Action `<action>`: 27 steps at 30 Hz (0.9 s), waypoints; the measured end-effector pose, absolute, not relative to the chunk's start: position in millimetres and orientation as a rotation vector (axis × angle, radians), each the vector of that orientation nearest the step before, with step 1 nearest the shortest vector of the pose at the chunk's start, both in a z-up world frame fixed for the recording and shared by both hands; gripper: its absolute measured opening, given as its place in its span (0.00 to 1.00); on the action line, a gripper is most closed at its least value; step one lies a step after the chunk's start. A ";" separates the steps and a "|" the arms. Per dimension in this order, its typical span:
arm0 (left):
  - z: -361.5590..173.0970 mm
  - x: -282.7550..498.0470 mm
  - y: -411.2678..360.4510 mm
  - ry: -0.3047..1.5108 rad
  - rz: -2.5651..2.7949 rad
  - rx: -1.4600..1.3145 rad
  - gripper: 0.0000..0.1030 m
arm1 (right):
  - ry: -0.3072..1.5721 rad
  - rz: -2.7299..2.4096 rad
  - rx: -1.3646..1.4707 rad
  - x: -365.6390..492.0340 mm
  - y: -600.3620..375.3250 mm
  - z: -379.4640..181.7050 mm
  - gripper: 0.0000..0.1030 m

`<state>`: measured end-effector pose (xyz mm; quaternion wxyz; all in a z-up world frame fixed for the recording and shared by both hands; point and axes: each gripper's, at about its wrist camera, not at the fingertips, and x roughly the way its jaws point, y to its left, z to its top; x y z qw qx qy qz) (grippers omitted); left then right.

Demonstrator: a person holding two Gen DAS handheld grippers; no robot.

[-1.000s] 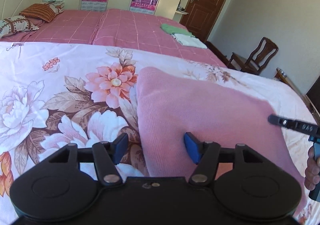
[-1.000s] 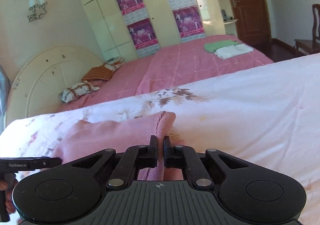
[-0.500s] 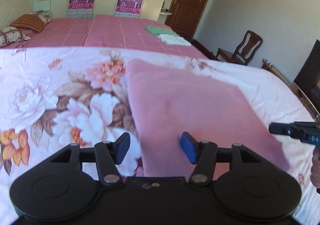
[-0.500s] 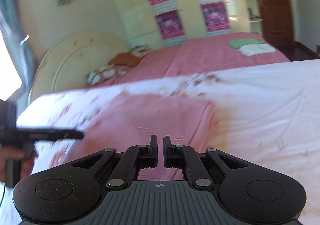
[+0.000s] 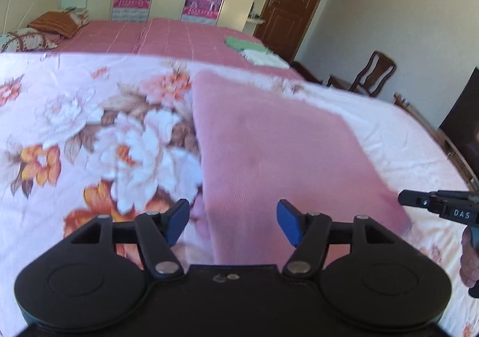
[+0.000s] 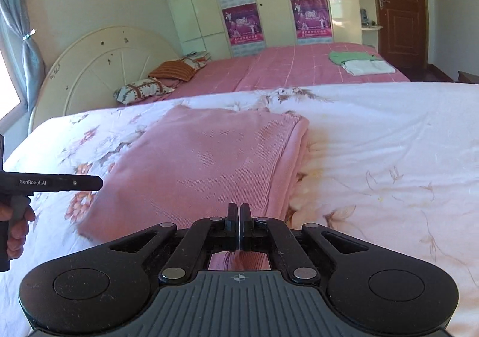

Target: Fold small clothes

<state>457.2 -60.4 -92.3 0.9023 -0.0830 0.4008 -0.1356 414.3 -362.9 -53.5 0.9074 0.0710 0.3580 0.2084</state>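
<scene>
A bedroom, bright with daylight: a cream wardrobe (image 6: 263, 1) with purple posters on its doors fills the far wall, a brown door (image 6: 398, 4) stands to its right, and a wooden chair (image 5: 371, 73) sits against the right wall. I am working over a white floral quilt (image 5: 89, 127) spread across the near bed. Beyond it lies a bed with a pink checked cover (image 6: 299, 67), pillows (image 6: 143, 88) at its curved headboard on the left and a green and a white folded cloth (image 6: 359, 63) near its right edge.

The pink knitted garment (image 6: 203, 163) lies flat on the quilt as a folded rectangle, its doubled edge running along the right side in my right-hand view. My left gripper (image 5: 233, 220) hovers above the garment's near-left corner, its blue pads (image 5: 288, 221) spread wide with nothing between them. My right gripper (image 6: 239, 227) sits over the garment's near edge, black fingers pressed together; pink cloth shows just below and behind the tips, but I cannot tell whether any of it is caught between them.
</scene>
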 end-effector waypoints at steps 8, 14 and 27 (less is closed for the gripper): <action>-96.9 444.1 -60.0 0.827 -0.240 -0.163 0.65 | 0.836 0.387 0.118 410.9 -359.0 -79.4 0.00; -112.7 441.3 -65.0 0.855 -0.213 -0.126 0.74 | 0.781 0.379 0.083 404.5 -353.8 -75.5 0.53; -78.6 438.3 -51.1 0.761 -0.257 -0.241 0.70 | 0.794 0.399 0.245 408.8 -372.5 -79.4 0.53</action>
